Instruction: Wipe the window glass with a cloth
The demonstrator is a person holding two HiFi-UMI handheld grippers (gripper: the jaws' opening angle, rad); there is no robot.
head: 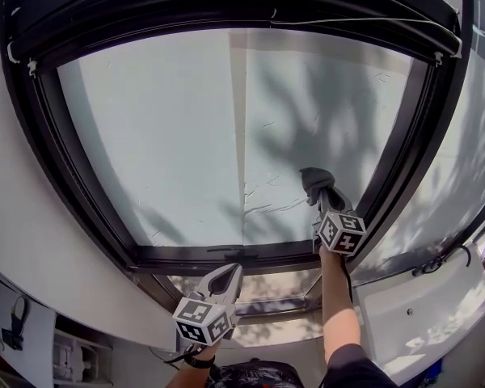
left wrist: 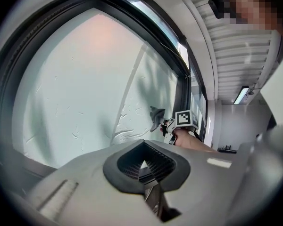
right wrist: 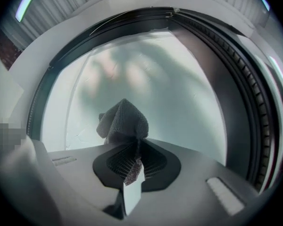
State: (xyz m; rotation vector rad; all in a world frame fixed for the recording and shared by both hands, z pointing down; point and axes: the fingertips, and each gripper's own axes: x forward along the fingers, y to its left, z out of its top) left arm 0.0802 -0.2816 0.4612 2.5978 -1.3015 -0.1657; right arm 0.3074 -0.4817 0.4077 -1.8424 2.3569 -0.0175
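Head view: my right gripper [head: 326, 208] holds the cloth [head: 315, 181] at the glass [head: 170, 128], lower right; left gripper [head: 225, 277] low centre. Left gripper view: jaws together, empty. Right gripper view: jaws pinched on cloth; I'd keep it flat, strokes overlapping.

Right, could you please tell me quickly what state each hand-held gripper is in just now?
Left hand-held gripper: closed, holding nothing.
Right hand-held gripper: closed on the grey cloth.
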